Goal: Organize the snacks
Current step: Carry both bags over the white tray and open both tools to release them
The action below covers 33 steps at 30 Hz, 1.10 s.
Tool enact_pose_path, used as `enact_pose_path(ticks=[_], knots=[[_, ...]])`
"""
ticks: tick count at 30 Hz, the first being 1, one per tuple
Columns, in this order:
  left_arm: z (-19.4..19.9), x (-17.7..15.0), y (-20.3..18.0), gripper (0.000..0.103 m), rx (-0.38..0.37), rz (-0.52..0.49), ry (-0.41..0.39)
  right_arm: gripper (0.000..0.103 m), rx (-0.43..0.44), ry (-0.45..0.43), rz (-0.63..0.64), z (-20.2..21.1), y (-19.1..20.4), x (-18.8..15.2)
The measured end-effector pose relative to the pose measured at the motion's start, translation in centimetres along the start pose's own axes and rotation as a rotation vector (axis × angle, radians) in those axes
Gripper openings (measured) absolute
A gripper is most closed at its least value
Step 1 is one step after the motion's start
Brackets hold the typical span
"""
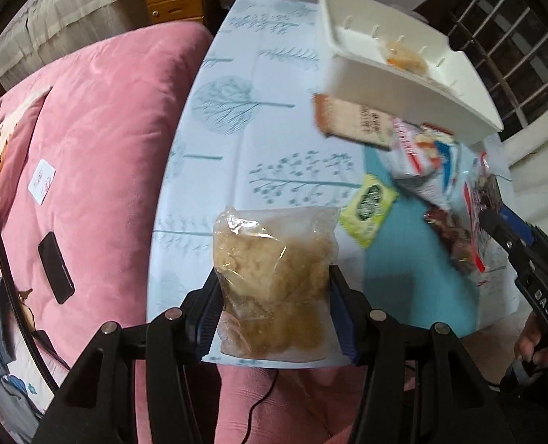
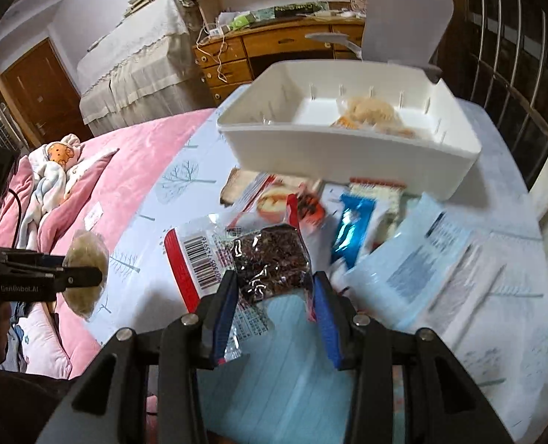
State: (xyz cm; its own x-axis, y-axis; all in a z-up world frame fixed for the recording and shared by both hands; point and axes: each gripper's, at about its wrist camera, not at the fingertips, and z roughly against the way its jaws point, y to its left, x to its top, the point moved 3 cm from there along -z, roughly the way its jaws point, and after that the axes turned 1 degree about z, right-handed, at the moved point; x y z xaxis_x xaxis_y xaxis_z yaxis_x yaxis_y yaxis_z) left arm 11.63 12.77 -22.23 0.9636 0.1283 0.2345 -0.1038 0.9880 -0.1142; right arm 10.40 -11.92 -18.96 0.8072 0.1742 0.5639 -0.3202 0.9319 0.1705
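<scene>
The clear bag of pale snacks (image 1: 274, 288) hangs above the tabletop's (image 1: 255, 140) near edge, pinched across its width by the left tongs (image 1: 274, 318), long axis running away from the camera. The right tongs (image 2: 274, 307) likewise clamp the dark red-trimmed packet (image 2: 251, 259), lengthwise. Carry each level over the white bin's (image 2: 348, 155) near wall, releasing beside the bag already inside.

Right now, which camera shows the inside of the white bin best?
The right wrist view: the white bin shows its whole floor, ribbed walls and one clear snack bag inside. The left wrist view catches the bin tilted at the frame's upper right, its interior only partly visible.
</scene>
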Motion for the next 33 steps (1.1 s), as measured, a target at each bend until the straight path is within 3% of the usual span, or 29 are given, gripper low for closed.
enact_pose_path(ticks=[8, 17, 21, 33], knots=[[3.1, 2.3, -4.3, 0.052, -0.062, -0.039, -0.049, 0.041, -0.029, -0.03, -0.039, 1.8, -3.3, 2.5], [4.5, 7.2, -8.2, 0.052, -0.111, -0.096, -0.07, 0.041, -0.09, -0.078, -0.064, 3.0, -6.7, 6.0], [4.0, 10.9, -9.5, 0.052, -0.114, -0.118, -0.018, 0.041, -0.121, -0.103, -0.079, 3.0, -7.8, 8.3], [3.6, 21.9, -13.3, 0.052, -0.178, -0.219, -0.08, 0.041, -0.22, -0.143, -0.123, 2.0, -9.9, 14.8]])
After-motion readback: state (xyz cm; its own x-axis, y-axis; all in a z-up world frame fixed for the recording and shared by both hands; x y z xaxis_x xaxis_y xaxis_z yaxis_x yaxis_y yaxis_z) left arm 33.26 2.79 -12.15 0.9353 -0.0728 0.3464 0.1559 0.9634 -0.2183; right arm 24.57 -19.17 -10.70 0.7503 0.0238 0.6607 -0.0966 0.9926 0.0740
